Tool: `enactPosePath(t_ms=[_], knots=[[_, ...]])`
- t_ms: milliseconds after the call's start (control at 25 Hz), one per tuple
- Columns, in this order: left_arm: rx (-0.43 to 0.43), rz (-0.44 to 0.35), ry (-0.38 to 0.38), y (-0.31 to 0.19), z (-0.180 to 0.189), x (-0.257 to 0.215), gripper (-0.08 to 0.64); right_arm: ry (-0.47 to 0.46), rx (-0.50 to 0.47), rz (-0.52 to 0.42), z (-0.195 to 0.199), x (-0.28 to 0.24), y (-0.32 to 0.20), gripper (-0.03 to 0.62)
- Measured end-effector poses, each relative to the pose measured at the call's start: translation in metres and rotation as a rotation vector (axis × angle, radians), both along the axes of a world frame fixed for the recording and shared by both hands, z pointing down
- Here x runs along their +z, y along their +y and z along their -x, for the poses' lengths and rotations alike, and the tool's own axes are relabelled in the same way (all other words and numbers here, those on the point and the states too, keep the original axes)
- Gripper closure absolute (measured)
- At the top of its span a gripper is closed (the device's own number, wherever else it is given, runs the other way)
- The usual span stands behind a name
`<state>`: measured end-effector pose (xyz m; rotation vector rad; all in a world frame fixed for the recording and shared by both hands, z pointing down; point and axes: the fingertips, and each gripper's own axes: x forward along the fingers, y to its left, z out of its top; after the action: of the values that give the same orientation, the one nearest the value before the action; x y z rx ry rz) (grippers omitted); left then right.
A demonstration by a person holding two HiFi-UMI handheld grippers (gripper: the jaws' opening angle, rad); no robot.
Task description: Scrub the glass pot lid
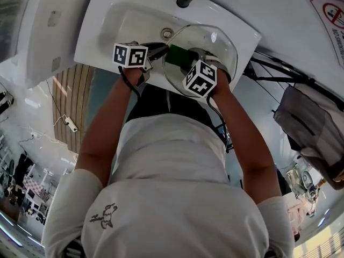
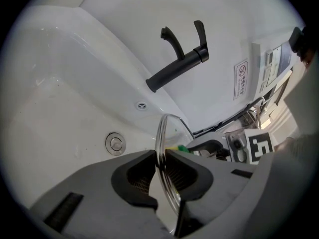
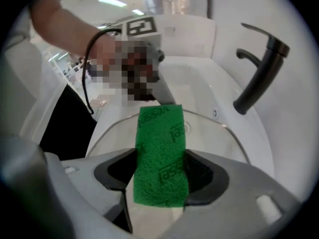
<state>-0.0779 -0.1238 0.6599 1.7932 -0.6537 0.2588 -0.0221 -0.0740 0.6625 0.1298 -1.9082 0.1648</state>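
- The right tool (image 3: 159, 176) is clenched on a green sponge (image 3: 160, 158), which stands up between its jaws.
- The sponge carries dark stamped lettering, seen askew; I cannot read it for sure.
- The sponge's far end lies over the face of the lid (image 3: 214, 138).
- The left tool (image 2: 162, 176) grasps the lid (image 2: 162, 133) by its rim. Its own view shows the lid edge-on and upright, with only a green and yellow sliver of sponge (image 2: 180, 148) behind.
- The head view alone shows the whole round lid (image 1: 215, 47) held over the sink (image 1: 118, 20), with the green sponge (image 1: 176, 55) at its left part.
- Only the left tool view and the head view show the drain (image 2: 115, 143).
- A black tap (image 2: 179, 63) stands behind the sink.
- A sign (image 2: 241, 78) bears a red crossed circle; its print is too small to read.
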Motion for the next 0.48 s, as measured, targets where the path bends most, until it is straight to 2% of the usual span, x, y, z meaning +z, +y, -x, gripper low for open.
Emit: enactPosePath(t_ms=[120, 280, 400, 480], knots=[[0.007, 0.007, -0.008, 0.002, -0.001, 0.001, 0.497, -0.019, -0.157, -0.012, -0.003, -0.002, 0.029, 0.299], [0.014, 0.007, -0.011, 0.002, -0.002, 0.001, 0.499, -0.004, -0.352, 0.056, -0.023, -0.005, 0.067, 0.302], [0.022, 0.007, -0.015, 0.003, -0.002, 0.001, 0.499, 0.041, -0.422, 0.160, -0.053, -0.006, 0.087, 0.302], [0.036, 0.010, -0.022, 0.004, -0.003, 0.001, 0.499, 0.073, -0.422, 0.225, -0.072, -0.009, 0.091, 0.302]])
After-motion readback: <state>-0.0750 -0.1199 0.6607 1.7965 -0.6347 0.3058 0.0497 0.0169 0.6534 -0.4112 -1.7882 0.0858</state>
